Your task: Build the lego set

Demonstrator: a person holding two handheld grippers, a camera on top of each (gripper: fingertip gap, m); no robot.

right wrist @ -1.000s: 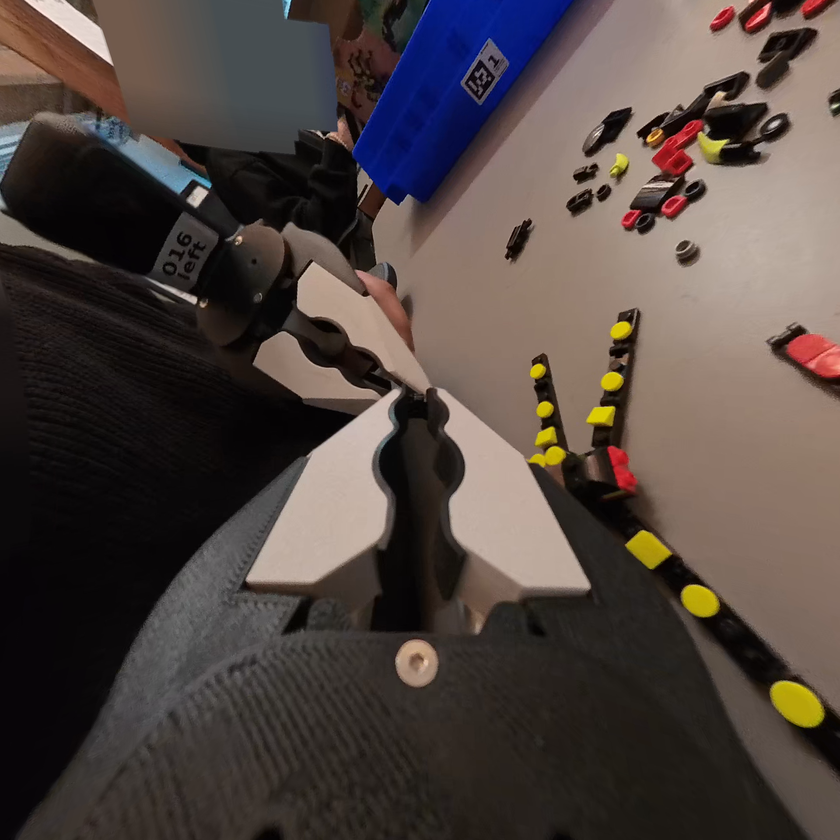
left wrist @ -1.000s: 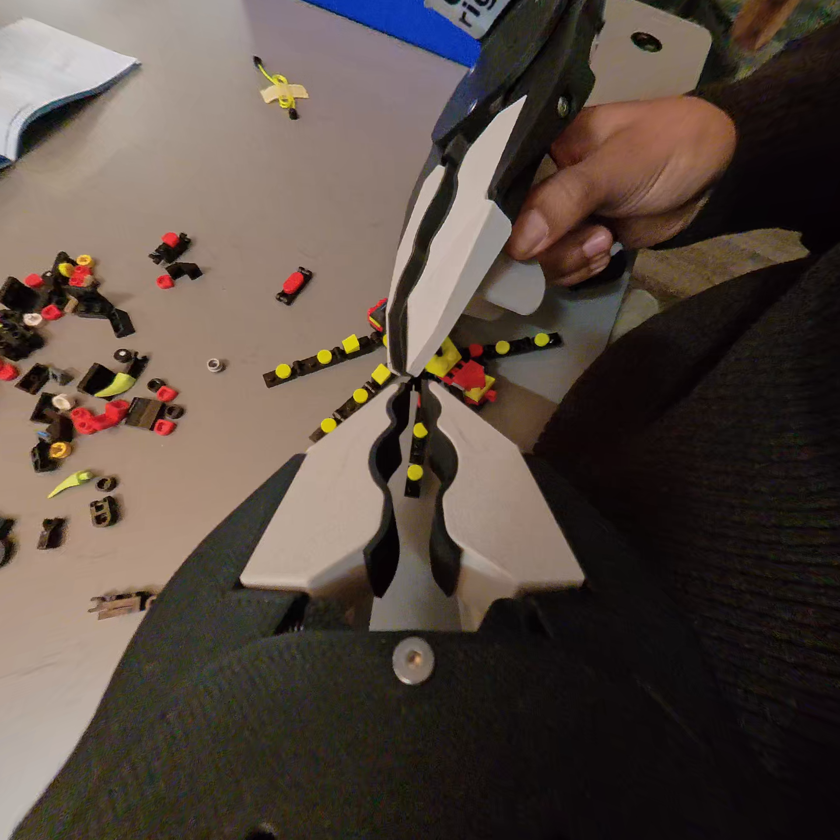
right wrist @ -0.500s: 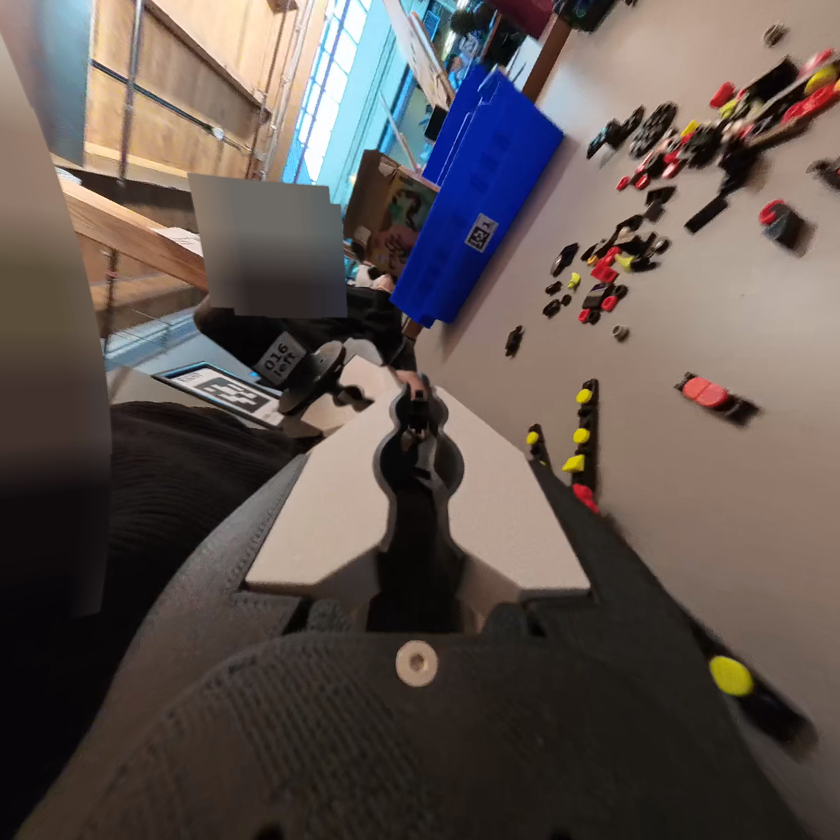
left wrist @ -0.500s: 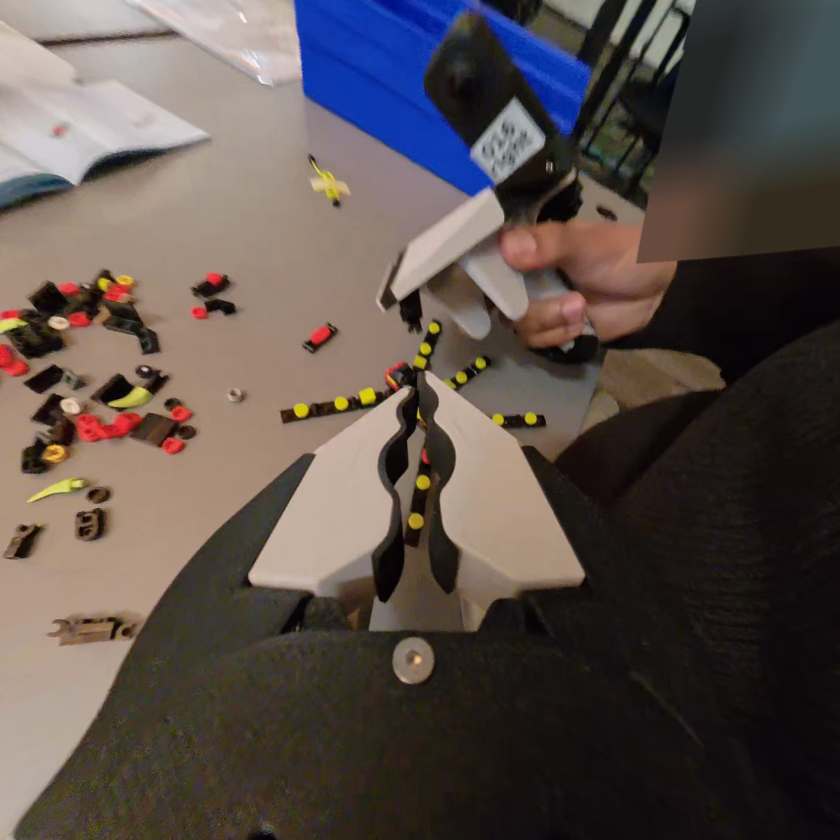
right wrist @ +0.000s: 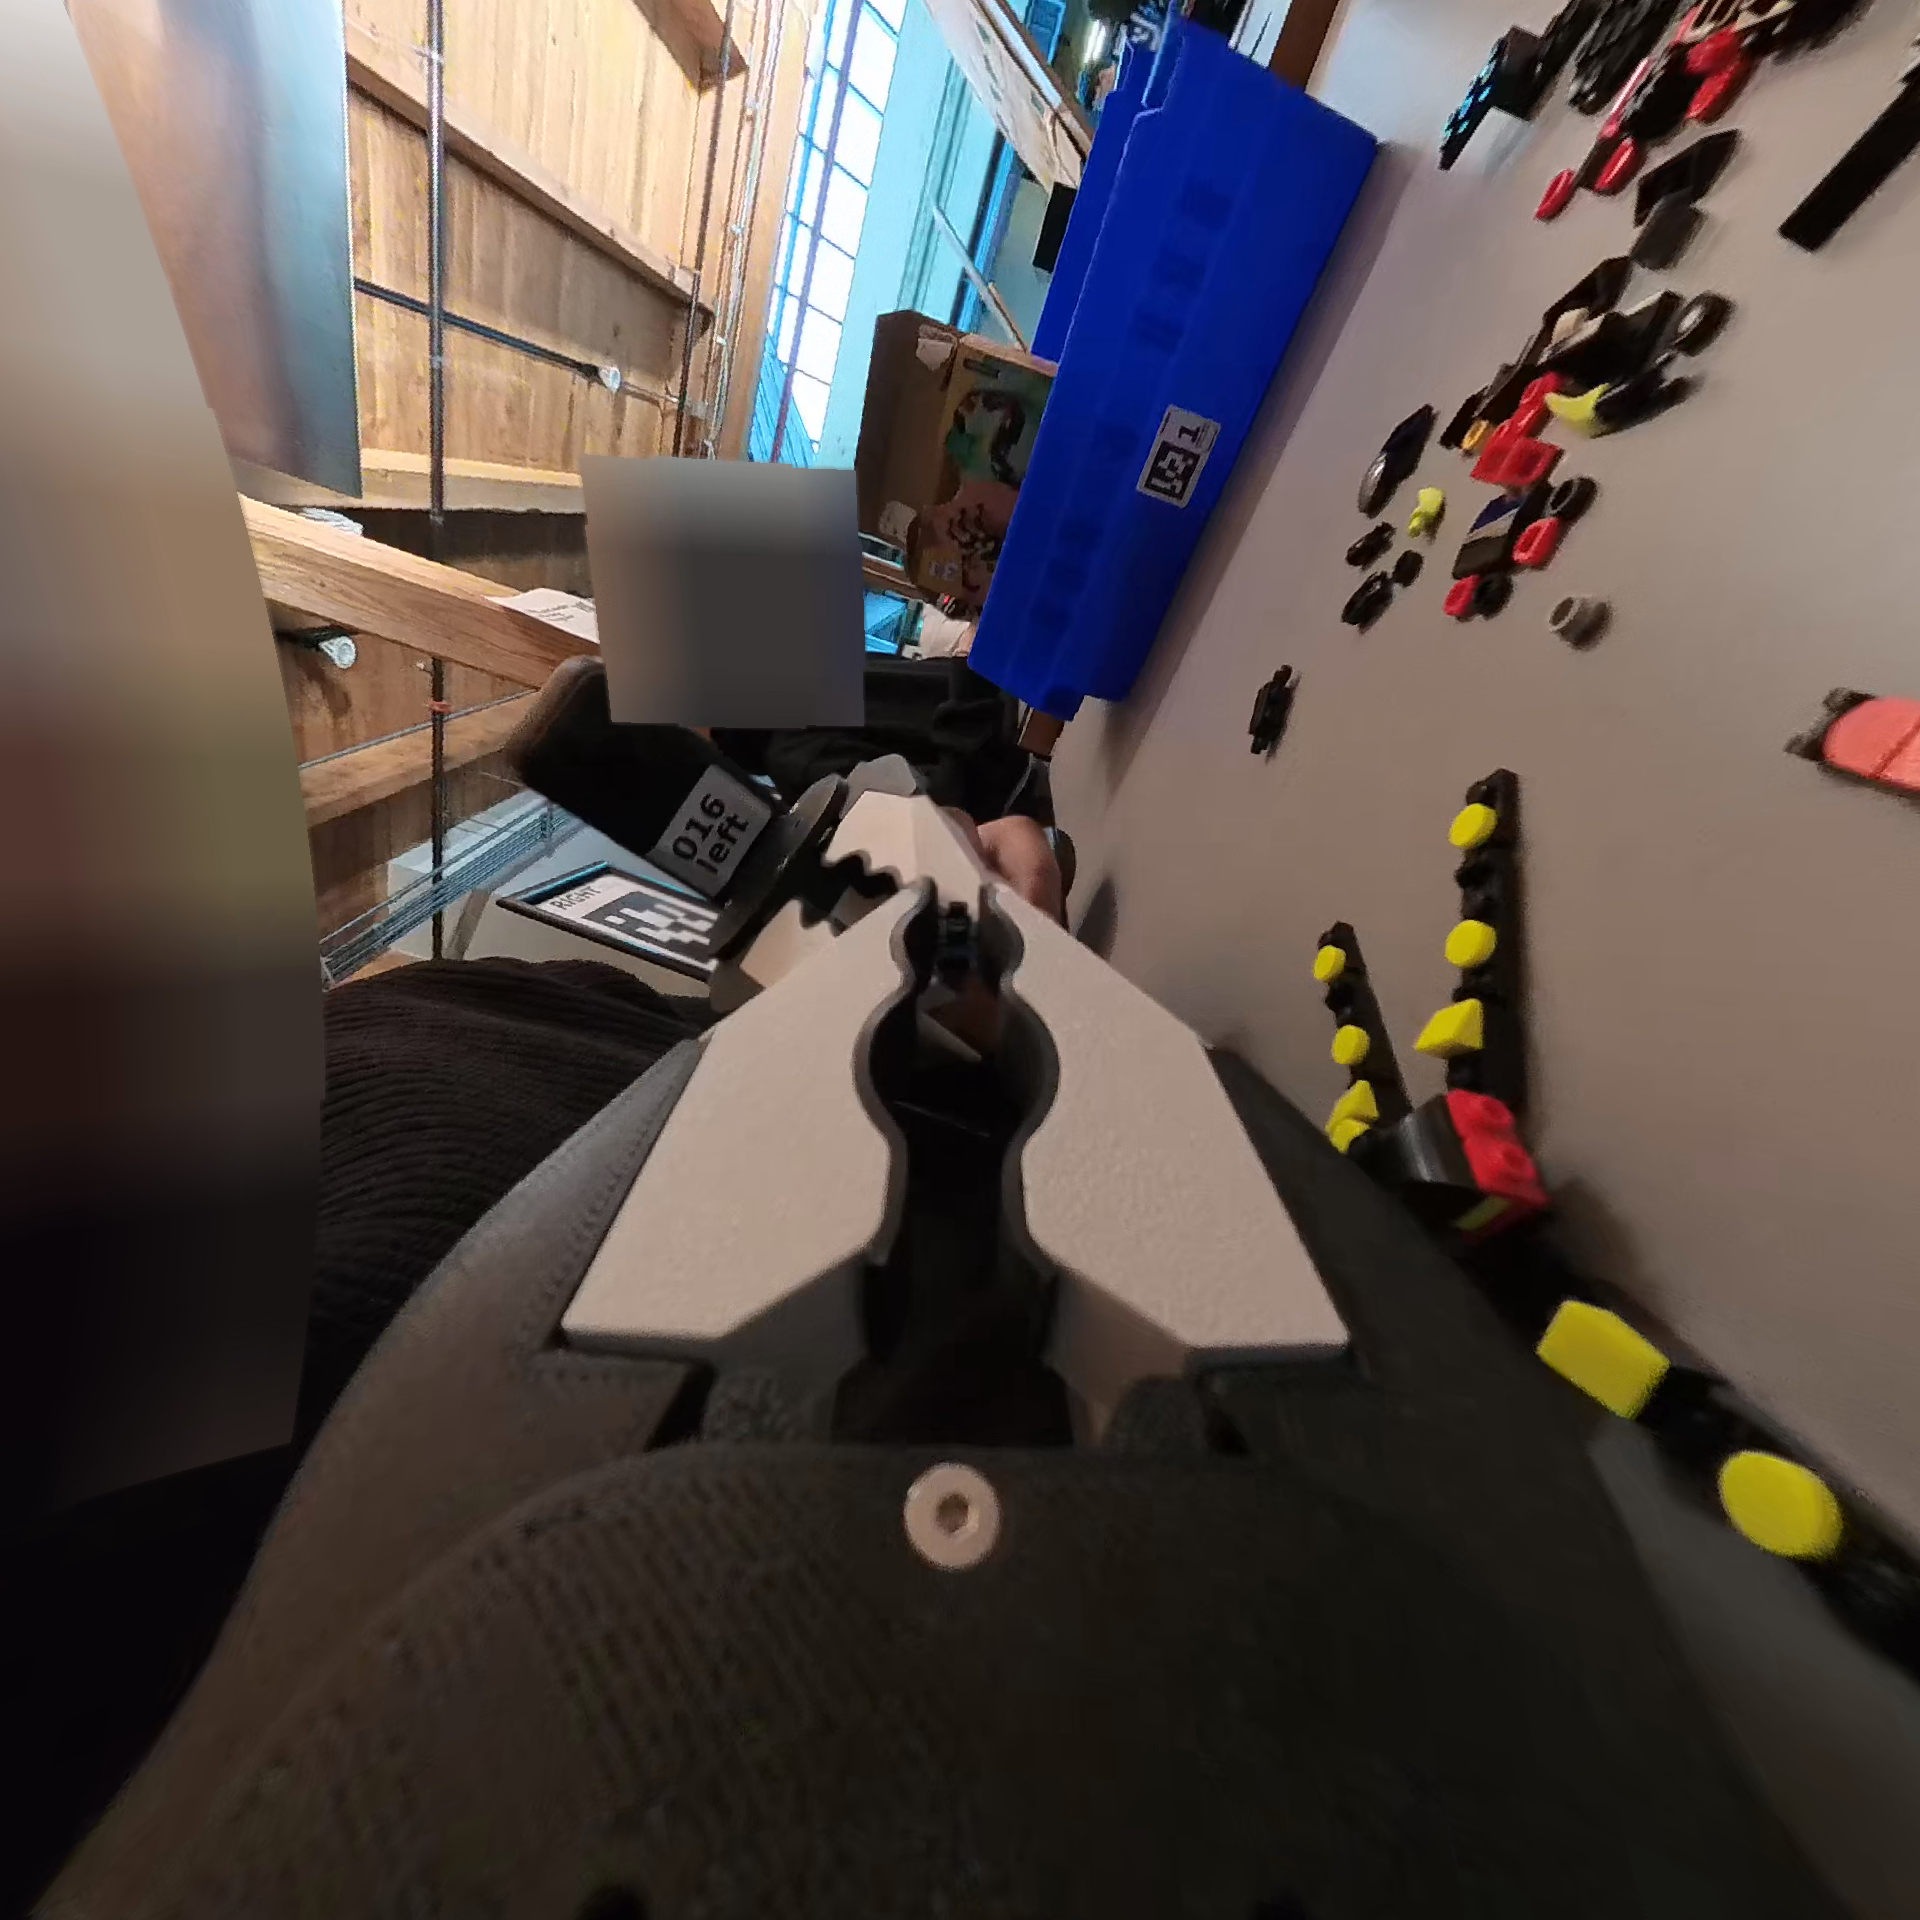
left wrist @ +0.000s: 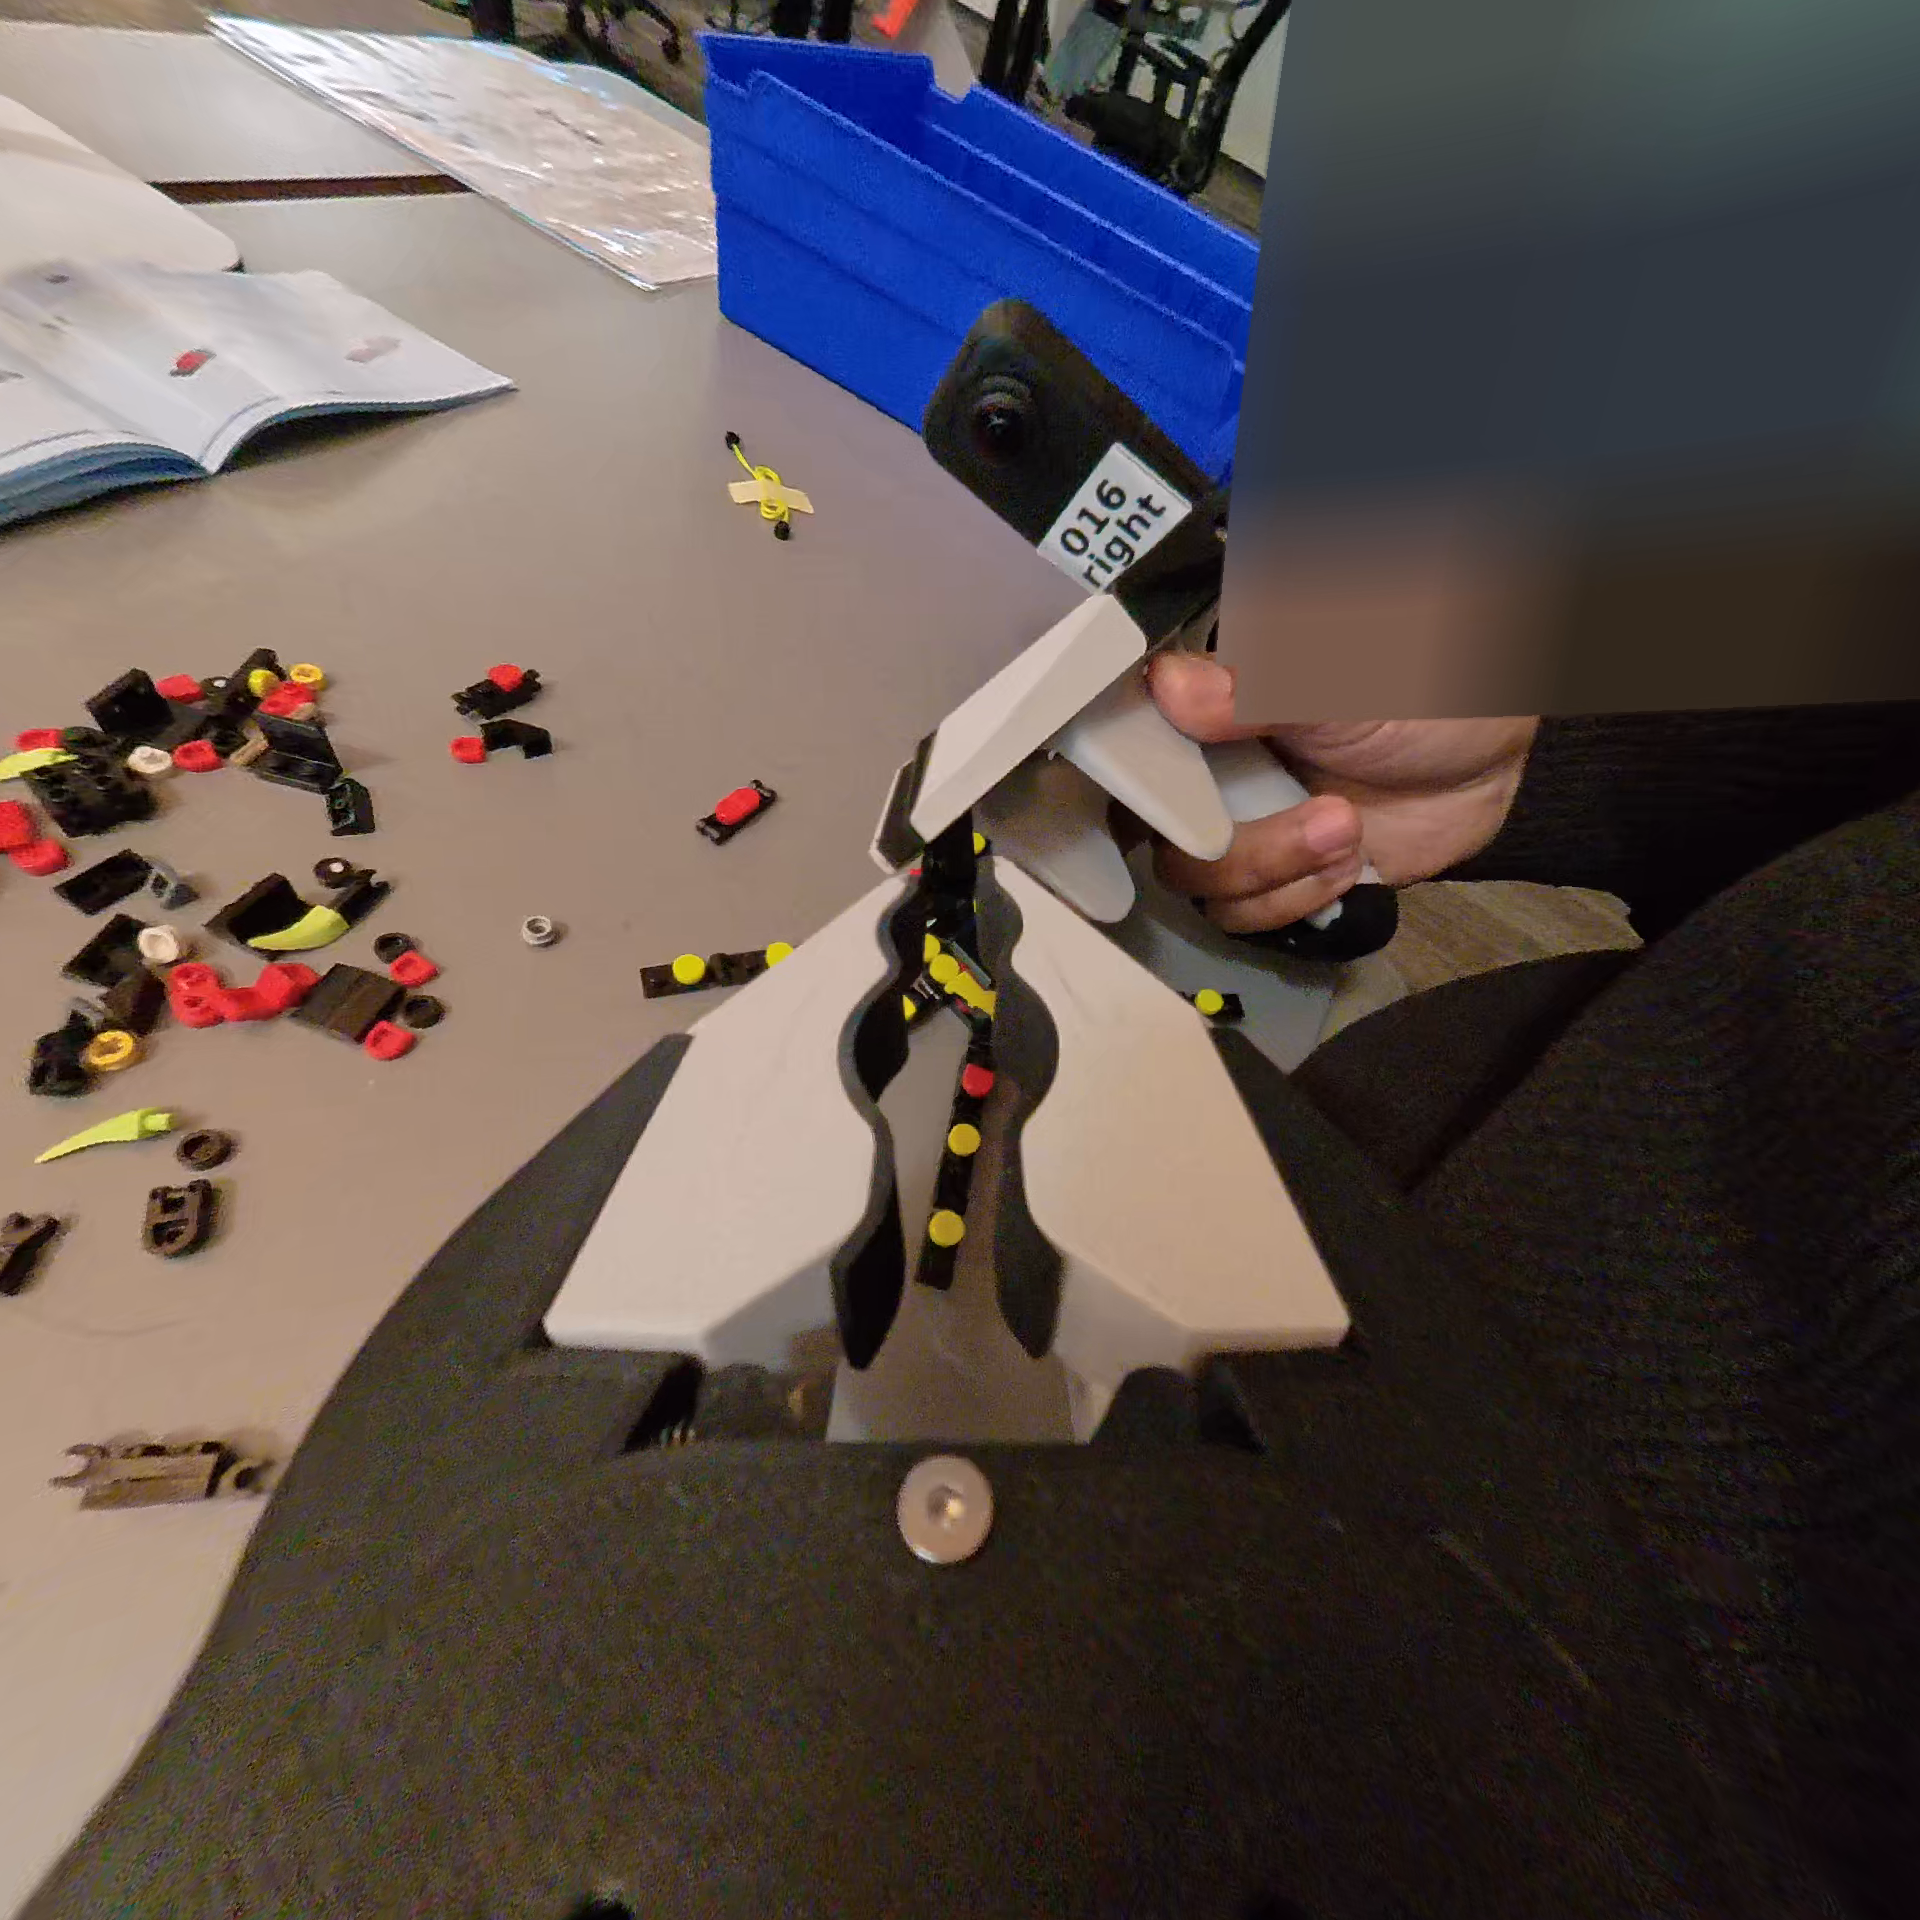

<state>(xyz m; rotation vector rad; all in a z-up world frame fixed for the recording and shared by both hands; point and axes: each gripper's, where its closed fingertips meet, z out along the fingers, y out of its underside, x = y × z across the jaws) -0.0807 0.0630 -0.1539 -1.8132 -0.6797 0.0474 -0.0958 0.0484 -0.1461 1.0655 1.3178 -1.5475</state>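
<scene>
A spider-like Lego model (right wrist: 1481, 1153) with a red and black body and black legs with yellow studs lies on the grey table (left wrist: 582, 582) near its front edge. One leg (left wrist: 956, 1153) shows through the gap between my left fingers. My left gripper (left wrist: 951, 883) and my right gripper (right wrist: 951, 914) meet tip to tip just above the model. A small black piece (left wrist: 951, 862) sits between both pairs of tips, which are closed on it. The right gripper (left wrist: 914, 831) comes in from the upper right in the left wrist view, held by a hand (left wrist: 1340, 790).
Loose black, red and yellow pieces (left wrist: 239, 935) are scattered on the left of the table. An open instruction booklet (left wrist: 197, 384) lies at the far left. A blue bin (left wrist: 935, 239) stands at the back. A small yellow and black part (left wrist: 769, 499) lies before it.
Both grippers have lifted and tilted up from the model. The right gripper has swung from pointing down at the model to meeting the left tips with the black piece.
</scene>
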